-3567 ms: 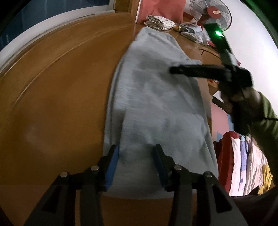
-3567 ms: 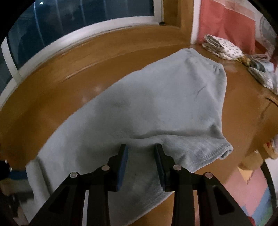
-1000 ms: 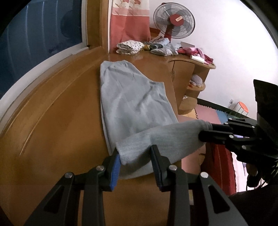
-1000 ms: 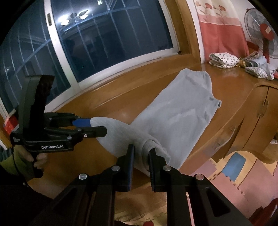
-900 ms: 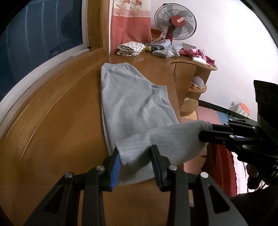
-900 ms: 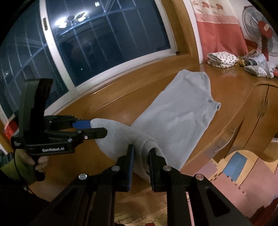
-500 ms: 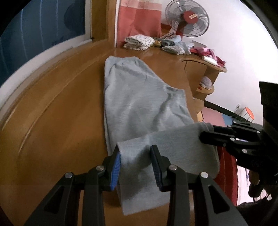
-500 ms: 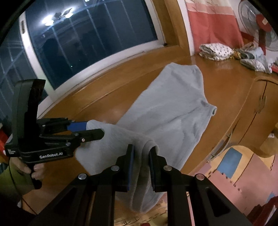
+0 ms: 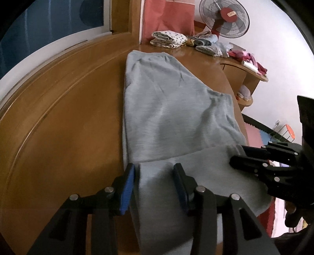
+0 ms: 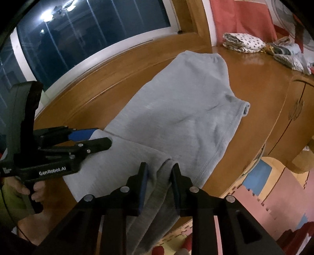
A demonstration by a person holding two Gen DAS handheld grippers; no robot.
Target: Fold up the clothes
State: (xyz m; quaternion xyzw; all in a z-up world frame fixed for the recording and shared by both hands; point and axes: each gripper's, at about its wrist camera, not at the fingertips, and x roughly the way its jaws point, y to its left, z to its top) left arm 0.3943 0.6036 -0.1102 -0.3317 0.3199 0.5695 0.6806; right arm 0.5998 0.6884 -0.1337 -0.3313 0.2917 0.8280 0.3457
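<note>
- Grey garment (image 9: 172, 109) lies lengthwise on the wooden surface (image 9: 64, 121), far end w/ elastic band flat near the window side; near end doubled back over itself, so a fold looks underway.
- Left gripper (image 9: 154, 177) sits at one corner of the folded-over end, right gripper (image 10: 159, 177) at the other; holding both corners prob. keeps the edge straight as it is laid down.
- Both point steeply down at the cloth, close to the surface; judged as the put-down stage of this fold.
- Left jaws: opening, apart; cloth edge between them, its left border just inside the blue pad, no clear pinch visible.
- Right jaws: opening too; bunched fabric ridge runs up btwn them, pads look just off it.
- Near end partly hangs past the surface's front edge, below the right jaws; could slip once freed.
- Folded spotted laundry (image 10: 242, 42) and a fan (image 9: 223, 18) stand well apart at the far end, likely finished items.
- A hand (image 10: 29, 191) grips the left tool's handle.
</note>
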